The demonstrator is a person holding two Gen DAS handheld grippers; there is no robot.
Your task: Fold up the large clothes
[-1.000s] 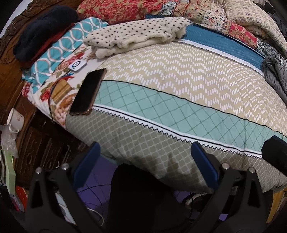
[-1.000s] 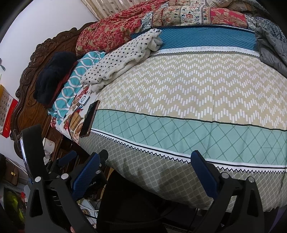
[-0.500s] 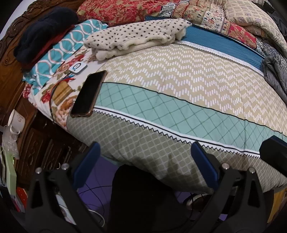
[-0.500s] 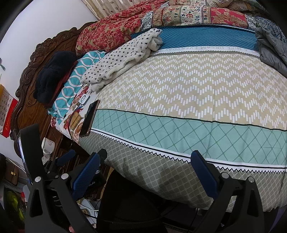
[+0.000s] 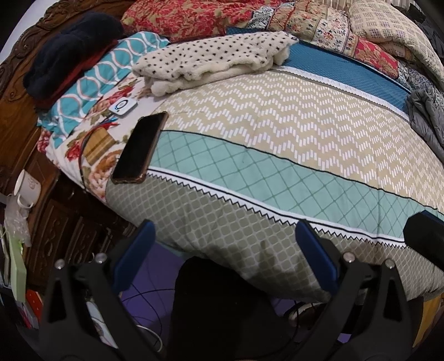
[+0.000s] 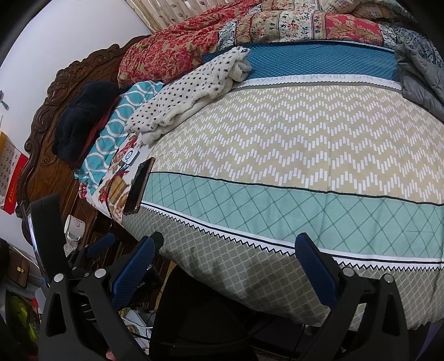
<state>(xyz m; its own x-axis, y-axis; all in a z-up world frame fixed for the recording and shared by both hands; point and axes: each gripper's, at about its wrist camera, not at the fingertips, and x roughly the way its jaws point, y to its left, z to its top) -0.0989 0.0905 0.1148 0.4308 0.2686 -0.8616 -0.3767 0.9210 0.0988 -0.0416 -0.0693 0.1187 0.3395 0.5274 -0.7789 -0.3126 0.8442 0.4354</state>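
Observation:
A white fleece garment with black dots (image 5: pixel 213 59) lies folded near the head of the bed; it also shows in the right wrist view (image 6: pixel 188 94). A grey padded jacket (image 5: pixel 427 116) lies crumpled at the right side of the bed, also in the right wrist view (image 6: pixel 416 75). My left gripper (image 5: pixel 224 250) is open and empty, held off the near edge of the bed. My right gripper (image 6: pixel 224 261) is open and empty at the same edge, to the right of the left gripper, whose body (image 6: pixel 83 255) shows at lower left.
A patterned quilt (image 5: pixel 277 144) covers the bed. A phone (image 5: pixel 140 148) and a small white device (image 5: pixel 123 107) lie at its left edge. Dark clothes (image 5: pixel 69 52) sit by the wooden headboard (image 6: pixel 55 116). A mug (image 5: pixel 26 187) stands on the nightstand. Floral bedding (image 5: pixel 277 19) is piled at the back.
Both views have shifted very slightly; the bed sits a little lower in the left wrist view. Both grippers stay open and nothing on the bed has moved.

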